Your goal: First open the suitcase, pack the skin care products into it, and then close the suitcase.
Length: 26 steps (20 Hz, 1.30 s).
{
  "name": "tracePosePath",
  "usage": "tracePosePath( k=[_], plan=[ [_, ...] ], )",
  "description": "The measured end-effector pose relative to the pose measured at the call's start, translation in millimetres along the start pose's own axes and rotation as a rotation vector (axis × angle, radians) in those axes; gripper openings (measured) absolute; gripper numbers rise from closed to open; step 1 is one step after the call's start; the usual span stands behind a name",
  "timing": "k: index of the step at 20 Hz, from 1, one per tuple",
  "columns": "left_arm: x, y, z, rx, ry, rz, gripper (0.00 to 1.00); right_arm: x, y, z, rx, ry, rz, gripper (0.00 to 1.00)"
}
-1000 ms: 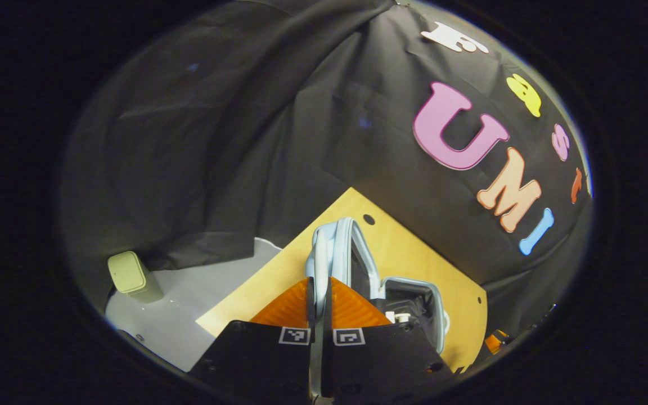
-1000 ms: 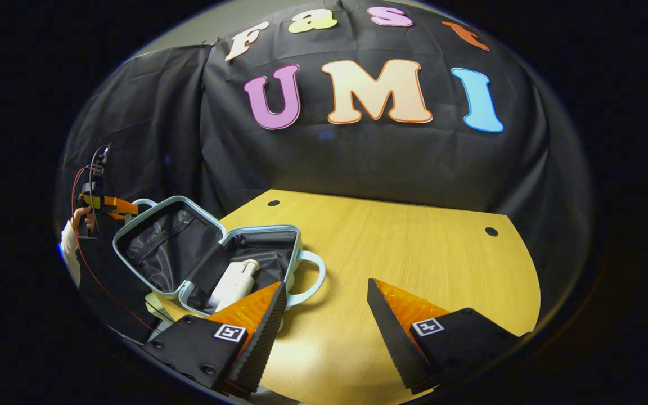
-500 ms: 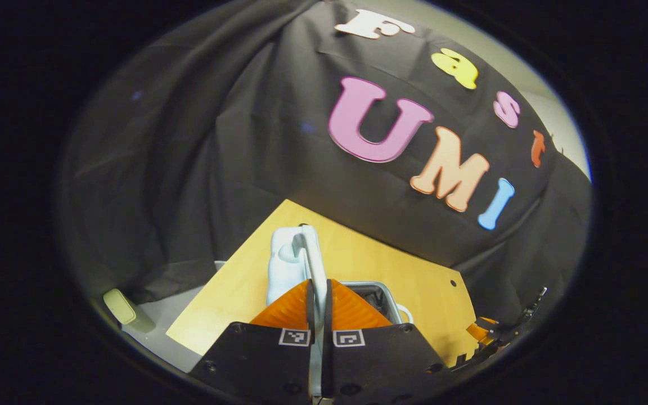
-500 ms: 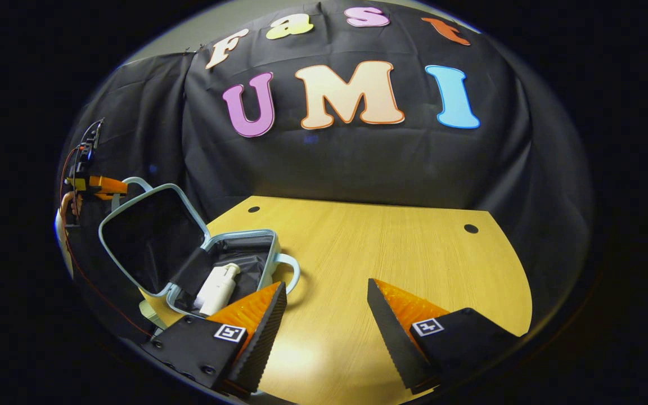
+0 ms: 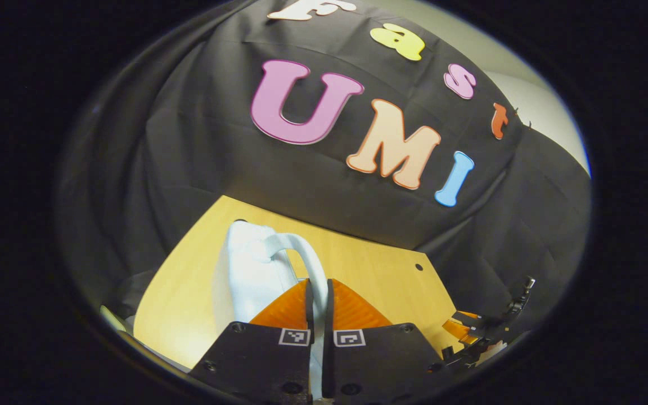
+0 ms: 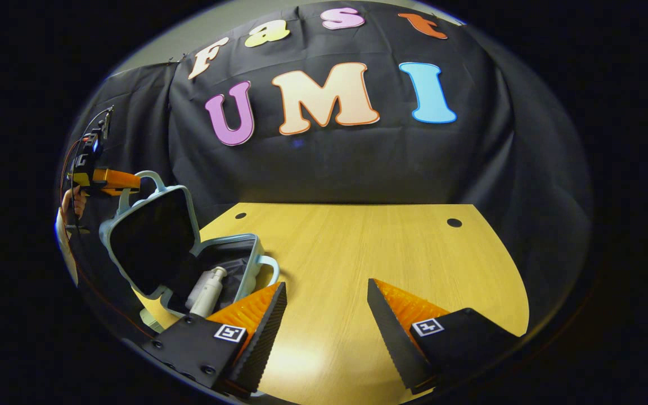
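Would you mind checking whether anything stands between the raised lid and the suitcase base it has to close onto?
Nothing visible blocks it. The left gripper clamps the lid's handle, and the lid stands tilted over the base. The pump bottle lies inside the base, apparently below its rim.

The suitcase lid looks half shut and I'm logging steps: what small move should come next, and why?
Probably swing the lid further down over the base. The left tongs are shut on the lid's handle, the lid stands tilted above the base, and the pump bottle already lies inside. The right tongs hang open above the table.
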<state>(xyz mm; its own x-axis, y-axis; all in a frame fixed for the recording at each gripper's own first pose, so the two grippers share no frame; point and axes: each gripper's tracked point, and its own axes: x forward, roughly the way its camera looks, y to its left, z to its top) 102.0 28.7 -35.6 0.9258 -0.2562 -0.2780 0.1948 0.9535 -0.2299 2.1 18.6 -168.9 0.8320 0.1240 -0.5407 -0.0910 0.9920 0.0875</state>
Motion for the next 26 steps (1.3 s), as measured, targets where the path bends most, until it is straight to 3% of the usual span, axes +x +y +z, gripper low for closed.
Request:
tracePosePath(
  k=[6,11,20,26],
  plan=[
    [48.4,-55.1,-39.5,0.000,0.105,-0.079,0.01,-17.1,-37.2,-6.8,0.042,-0.007,-0.049,0.91],
    [88.3,-84.2,-79.6,0.030,0.189,-0.089,0.01,-25.2,-52.5,-17.5,0.053,-0.003,-0.070,0.91],
    [153.0,-95.8,-189.4,0.137,0.389,0.005,0.01,-30.5,-57.2,-13.7,0.062,-0.024,-0.073,0.91],
    [182.2,-91.4,-228.5,0.258,0.459,0.095,0.02,-35.5,-58.2,-17.4,0.055,-0.014,-0.069,0.91]
  ],
)
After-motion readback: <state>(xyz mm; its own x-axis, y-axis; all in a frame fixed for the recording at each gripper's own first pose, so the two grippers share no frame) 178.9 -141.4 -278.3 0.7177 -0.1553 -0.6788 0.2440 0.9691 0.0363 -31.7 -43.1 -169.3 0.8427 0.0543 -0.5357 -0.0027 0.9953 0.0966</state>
